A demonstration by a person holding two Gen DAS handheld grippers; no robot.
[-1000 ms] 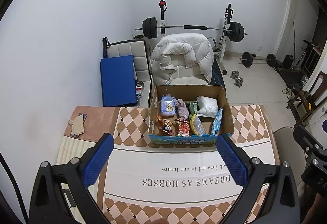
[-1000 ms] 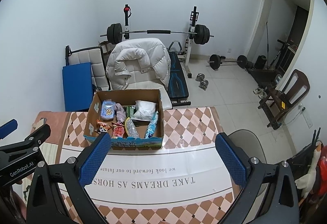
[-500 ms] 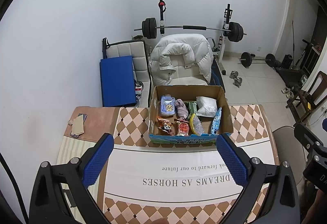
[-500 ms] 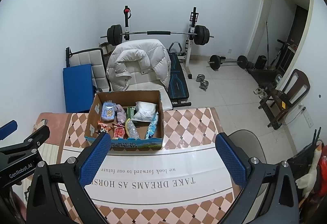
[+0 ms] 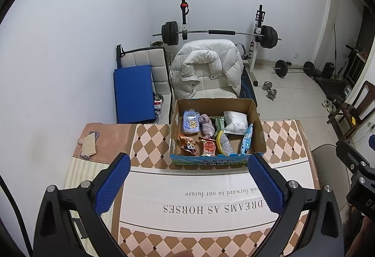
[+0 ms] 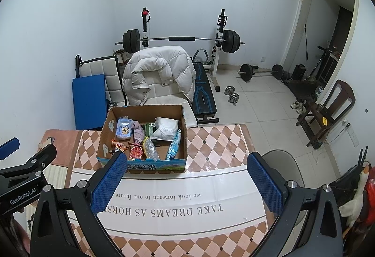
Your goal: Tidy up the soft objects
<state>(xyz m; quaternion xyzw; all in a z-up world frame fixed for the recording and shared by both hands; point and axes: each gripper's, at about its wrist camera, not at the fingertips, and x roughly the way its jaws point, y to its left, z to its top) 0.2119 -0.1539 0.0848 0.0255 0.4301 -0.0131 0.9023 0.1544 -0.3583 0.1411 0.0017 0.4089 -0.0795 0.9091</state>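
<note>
An open cardboard box (image 5: 257,132) (image 6: 184,137) stands at the far side of the table. Inside lie a blue tissue pack (image 5: 191,125) (image 6: 123,132), a rolled pink-grey cloth (image 5: 207,126) (image 6: 138,131), a white pouch (image 5: 235,122) (image 6: 166,130), a blue wipes pack (image 5: 246,142) (image 6: 173,149), snack packets (image 5: 188,144) and a bubble-wrap piece (image 5: 223,146) (image 6: 151,150). My left gripper (image 5: 187,180) hovers above the table in front of the box, open and holding nothing. My right gripper (image 6: 186,182) hovers beside it to the right, open and holding nothing too.
The table carries a checkered cloth (image 5: 150,139) with a white printed panel (image 6: 178,200). A phone and a card (image 5: 88,144) lie at its left far corner. Beyond the table stand a chair with a white jacket (image 5: 206,67), a blue mat (image 5: 133,92) and a barbell rack (image 5: 220,33). A grey chair (image 6: 281,163) sits to the right.
Both views have shifted very slightly; the box and its contents stay put and both grippers remain open.
</note>
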